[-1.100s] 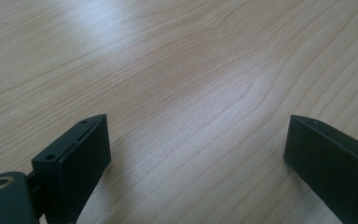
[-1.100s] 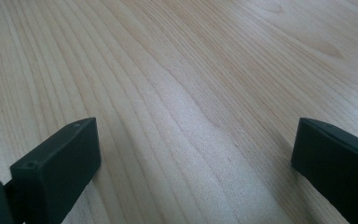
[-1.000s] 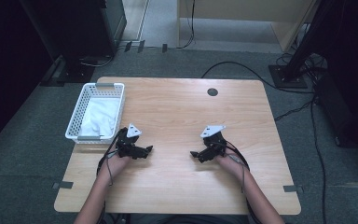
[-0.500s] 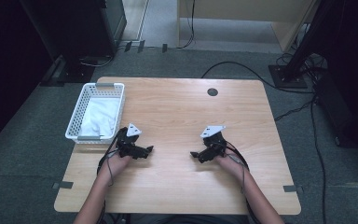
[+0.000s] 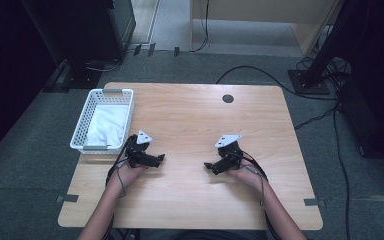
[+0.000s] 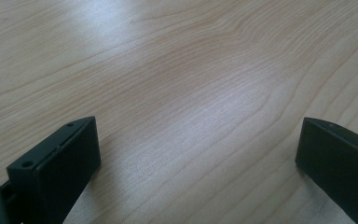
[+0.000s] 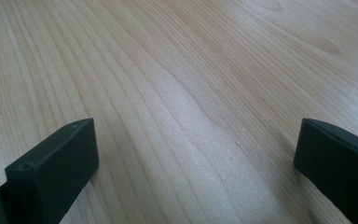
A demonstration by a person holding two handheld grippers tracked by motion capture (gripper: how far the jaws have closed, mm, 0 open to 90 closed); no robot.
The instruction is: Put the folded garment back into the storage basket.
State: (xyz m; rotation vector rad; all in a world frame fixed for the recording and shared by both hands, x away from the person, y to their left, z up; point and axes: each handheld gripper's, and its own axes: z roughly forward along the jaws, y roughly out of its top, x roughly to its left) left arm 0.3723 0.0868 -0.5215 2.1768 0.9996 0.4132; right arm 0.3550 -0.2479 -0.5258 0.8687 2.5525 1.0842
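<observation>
Left tongs [image 5: 161, 158] agape, right tongs [image 5: 208, 167] agape, basket [image 5: 82, 123] near

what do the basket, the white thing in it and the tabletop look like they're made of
The basket looks like white moulded plastic: a thin lattice wall with a solid rim. The white thing inside seems to be soft cloth or paper, since it lies crumpled in folds; which one is unclear. The tabletop looks like pale wood or wood-grain laminate with a matte finish, showing long grain lines close up.
</observation>
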